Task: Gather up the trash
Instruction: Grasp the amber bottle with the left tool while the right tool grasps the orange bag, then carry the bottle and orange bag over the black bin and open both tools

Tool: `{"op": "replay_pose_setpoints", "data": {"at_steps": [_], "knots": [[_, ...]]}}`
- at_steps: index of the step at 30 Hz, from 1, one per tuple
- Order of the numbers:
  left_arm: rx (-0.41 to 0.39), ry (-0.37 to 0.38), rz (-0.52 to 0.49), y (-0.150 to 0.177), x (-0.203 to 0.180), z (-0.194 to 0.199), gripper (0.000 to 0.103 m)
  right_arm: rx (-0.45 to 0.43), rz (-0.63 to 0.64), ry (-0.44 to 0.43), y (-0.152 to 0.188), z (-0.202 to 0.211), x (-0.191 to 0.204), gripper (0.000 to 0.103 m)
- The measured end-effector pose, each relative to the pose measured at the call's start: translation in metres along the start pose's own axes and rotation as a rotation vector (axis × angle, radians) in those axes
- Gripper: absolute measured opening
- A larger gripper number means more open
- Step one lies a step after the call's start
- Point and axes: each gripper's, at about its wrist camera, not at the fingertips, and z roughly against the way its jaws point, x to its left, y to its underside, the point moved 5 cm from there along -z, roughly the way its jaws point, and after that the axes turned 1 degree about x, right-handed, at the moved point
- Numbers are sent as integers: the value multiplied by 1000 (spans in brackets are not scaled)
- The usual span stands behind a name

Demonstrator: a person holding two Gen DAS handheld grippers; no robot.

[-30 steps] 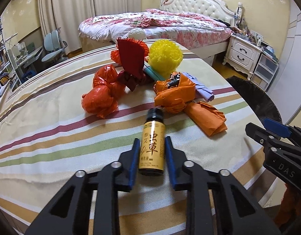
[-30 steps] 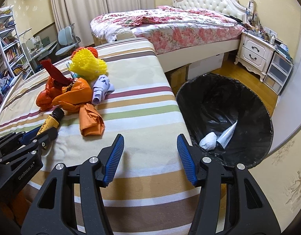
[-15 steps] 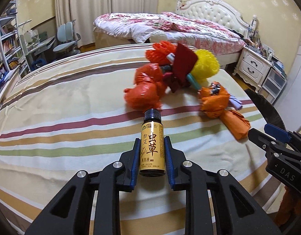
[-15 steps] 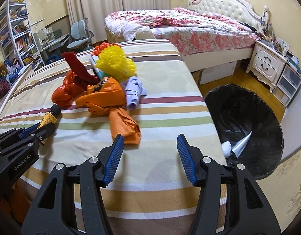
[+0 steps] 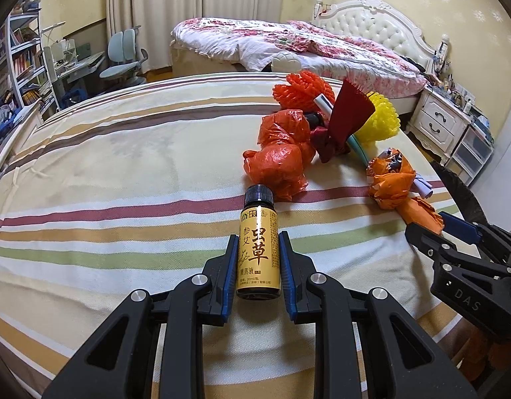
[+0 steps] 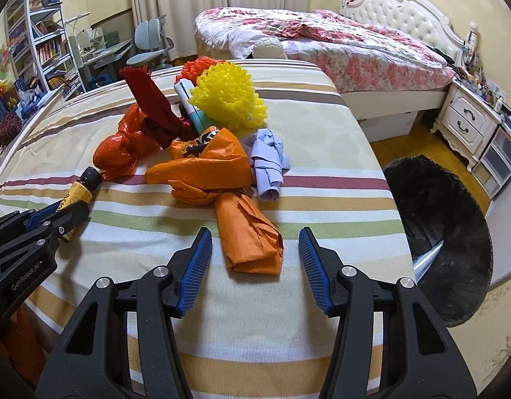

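My left gripper (image 5: 257,249) is shut on a small brown bottle (image 5: 258,249) with a yellow label and black cap, held over the striped tablecloth. The bottle also shows in the right wrist view (image 6: 79,193). My right gripper (image 6: 253,259) is open, with the near end of a crumpled orange paper (image 6: 252,239) between its fingers. Behind it lie an orange bag (image 6: 205,169), a red plastic bag (image 6: 125,146), a yellow foam net (image 6: 227,96), a dark red piece (image 6: 149,99) and a lilac paper (image 6: 268,163).
The striped table (image 6: 321,199) drops off on the right. A black-lined trash bin (image 6: 441,232) stands on the floor beside it with some white trash inside. A bed (image 6: 321,40), a nightstand (image 6: 468,123) and a desk with chairs (image 6: 149,43) lie beyond.
My left gripper closed on the bottle and swung left with it, so the trash pile now sits to its right. My right gripper moved left from the bin to the orange paper.
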Motion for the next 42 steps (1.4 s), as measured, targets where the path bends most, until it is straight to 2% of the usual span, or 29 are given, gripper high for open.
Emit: {"op": "replay_pose_setpoints", "data": {"at_steps": [1,3,4,16,26,42], "knots": [[0,0,0,0,0,0,25,0,3,0,0,0,1,50],[-1,0,0,0,0,0,25,-3,12,1,0,0,2,38],[-1,0,0,0,0,0,25,-4,17,4,0,1,3,37],[-23,1,-13,0,-5,7,25,-13,4,-8,11,16,0,35],[-71,29,-48,-2,-24,25,25,-72,-50,22,14,41,-27,35],[-131,131,-142,-26,-97,35,25,-130,-171,134,12,58,-95,35]]}}
